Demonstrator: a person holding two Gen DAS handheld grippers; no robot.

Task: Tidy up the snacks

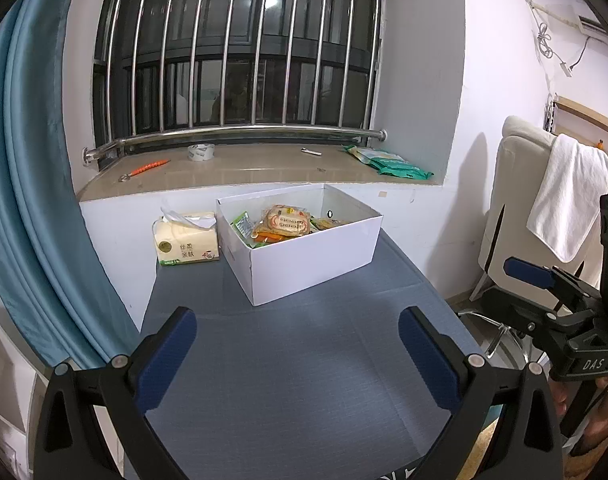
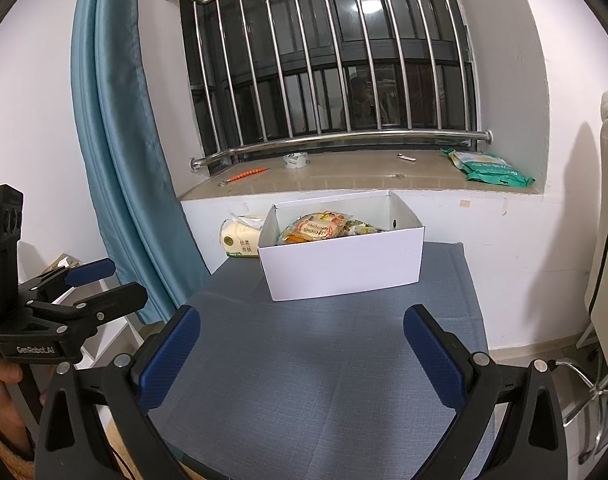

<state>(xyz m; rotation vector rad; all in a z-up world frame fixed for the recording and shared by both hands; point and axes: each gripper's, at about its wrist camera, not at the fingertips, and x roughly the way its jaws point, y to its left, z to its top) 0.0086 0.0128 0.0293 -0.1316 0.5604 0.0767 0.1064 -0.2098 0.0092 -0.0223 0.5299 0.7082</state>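
Observation:
A white cardboard box (image 1: 311, 258) stands at the far end of the blue-grey table (image 1: 288, 360). It holds several snack packets (image 1: 284, 222), with a large orange-and-clear packet on top. The box (image 2: 343, 268) and its snacks (image 2: 323, 228) also show in the right wrist view. My left gripper (image 1: 298, 344) is open and empty, above the near part of the table. My right gripper (image 2: 302, 346) is open and empty, also short of the box. Each gripper shows at the edge of the other's view.
A tissue pack (image 1: 188, 242) lies left of the box against the wall. On the windowsill are a tape roll (image 1: 201, 152), an orange tool (image 1: 148, 168) and green packets (image 1: 391, 162). A blue curtain (image 1: 24, 200) hangs left. A chair with a white towel (image 1: 567, 196) stands right.

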